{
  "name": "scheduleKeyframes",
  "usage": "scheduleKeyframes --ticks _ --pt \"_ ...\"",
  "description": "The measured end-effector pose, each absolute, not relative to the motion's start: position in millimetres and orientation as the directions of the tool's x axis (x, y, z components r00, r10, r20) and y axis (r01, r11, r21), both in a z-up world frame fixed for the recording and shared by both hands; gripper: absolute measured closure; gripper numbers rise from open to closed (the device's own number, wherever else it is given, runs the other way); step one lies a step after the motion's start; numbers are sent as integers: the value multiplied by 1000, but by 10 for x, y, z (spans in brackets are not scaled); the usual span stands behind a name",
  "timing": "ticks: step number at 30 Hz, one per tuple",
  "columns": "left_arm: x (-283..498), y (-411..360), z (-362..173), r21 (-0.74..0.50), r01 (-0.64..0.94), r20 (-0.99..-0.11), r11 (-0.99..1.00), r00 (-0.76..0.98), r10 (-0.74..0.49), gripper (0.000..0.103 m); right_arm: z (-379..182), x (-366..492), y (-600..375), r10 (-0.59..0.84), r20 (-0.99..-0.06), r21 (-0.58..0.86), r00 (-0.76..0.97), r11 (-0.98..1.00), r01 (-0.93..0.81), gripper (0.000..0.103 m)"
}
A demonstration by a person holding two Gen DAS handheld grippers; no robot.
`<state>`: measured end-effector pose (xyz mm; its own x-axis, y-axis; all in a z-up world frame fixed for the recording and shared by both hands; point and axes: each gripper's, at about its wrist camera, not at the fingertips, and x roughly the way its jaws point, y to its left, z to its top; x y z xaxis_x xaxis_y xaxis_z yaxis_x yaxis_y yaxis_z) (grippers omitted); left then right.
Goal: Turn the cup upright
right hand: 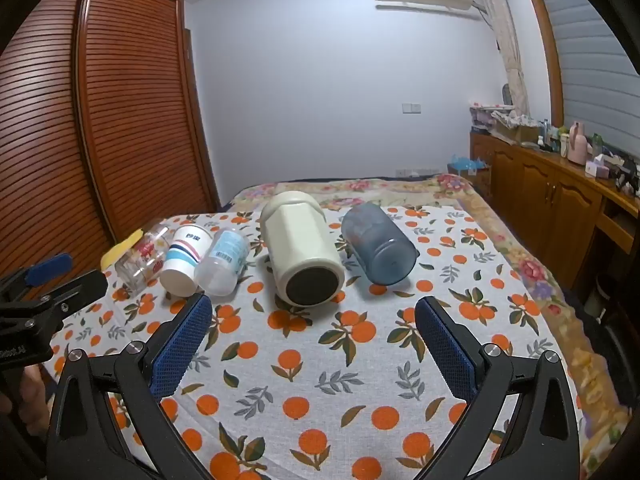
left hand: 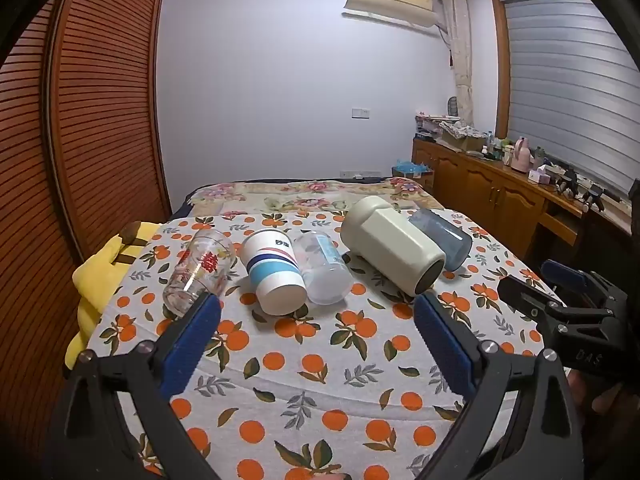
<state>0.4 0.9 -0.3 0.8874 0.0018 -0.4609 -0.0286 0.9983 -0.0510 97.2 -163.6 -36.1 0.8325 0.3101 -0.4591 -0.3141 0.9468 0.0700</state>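
Observation:
Several cups lie on their sides in a row on the orange-print cloth [left hand: 312, 364]: a printed glass [left hand: 198, 266], a striped paper cup [left hand: 274, 270], a clear plastic cup [left hand: 326, 266], a cream mug [left hand: 390, 248] and a blue-grey cup [left hand: 444, 240]. In the right wrist view they are the glass [right hand: 142, 258], paper cup [right hand: 184, 262], plastic cup [right hand: 224, 262], cream mug [right hand: 302, 252] and blue-grey cup [right hand: 378, 246]. My left gripper [left hand: 316, 320] is open and empty, just short of the row. My right gripper [right hand: 314, 322] is open and empty before the cream mug.
The cloth covers a bed with a floral blanket [left hand: 316, 194] behind. A wooden louvred wardrobe [left hand: 80, 120] stands at left. A cluttered wooden cabinet [left hand: 500, 184] runs along the right. A yellow plush [left hand: 108, 264] lies at the cloth's left edge.

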Motion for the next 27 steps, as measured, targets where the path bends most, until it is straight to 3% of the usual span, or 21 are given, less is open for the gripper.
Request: scheduleKeyframes --ticks 27 --pt "6 31 -47 -28 -37 -468 999 883 20 5 -366 969 -1639 312 -457 75 833 946 -314 0"
